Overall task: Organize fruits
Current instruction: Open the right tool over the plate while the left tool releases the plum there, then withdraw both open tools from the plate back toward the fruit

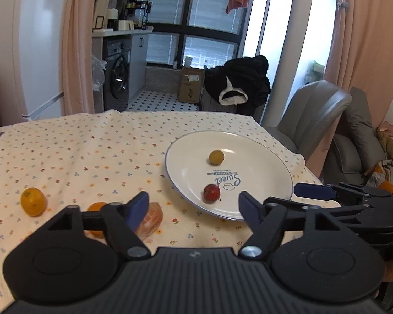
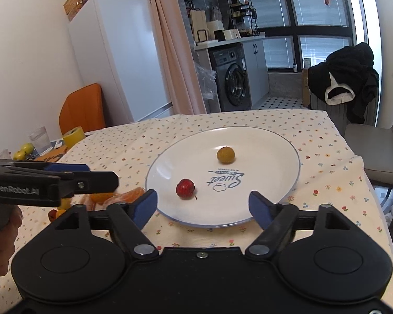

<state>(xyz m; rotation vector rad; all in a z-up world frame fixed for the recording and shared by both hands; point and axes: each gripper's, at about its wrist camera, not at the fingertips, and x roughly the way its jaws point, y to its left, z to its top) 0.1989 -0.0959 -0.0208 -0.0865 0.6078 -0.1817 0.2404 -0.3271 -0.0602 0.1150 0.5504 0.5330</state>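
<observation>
A white plate (image 1: 259,157) (image 2: 269,141) on the flowered tablecloth holds a small red fruit (image 1: 211,193) (image 2: 185,188) and a yellow-brown round fruit (image 1: 216,157) (image 2: 225,154). Left of the plate lie a peeled orange (image 1: 152,221) (image 2: 129,196), an orange fruit (image 1: 95,206) half hidden by my left finger, and a small yellow-orange citrus (image 1: 32,201). My left gripper (image 1: 194,209) is open, empty, hovering over the cloth between the peeled orange and the plate's near rim. My right gripper (image 2: 203,208) is open and empty at the plate's near edge.
A grey chair (image 1: 314,115) (image 2: 374,146) stands right of the table, an orange chair (image 2: 82,110) at the far left. A glass (image 2: 40,140), yellow tape roll (image 2: 73,136) and green-yellow fruits (image 2: 23,150) sit at the far left edge. Small fruits (image 2: 56,213) lie under the left gripper.
</observation>
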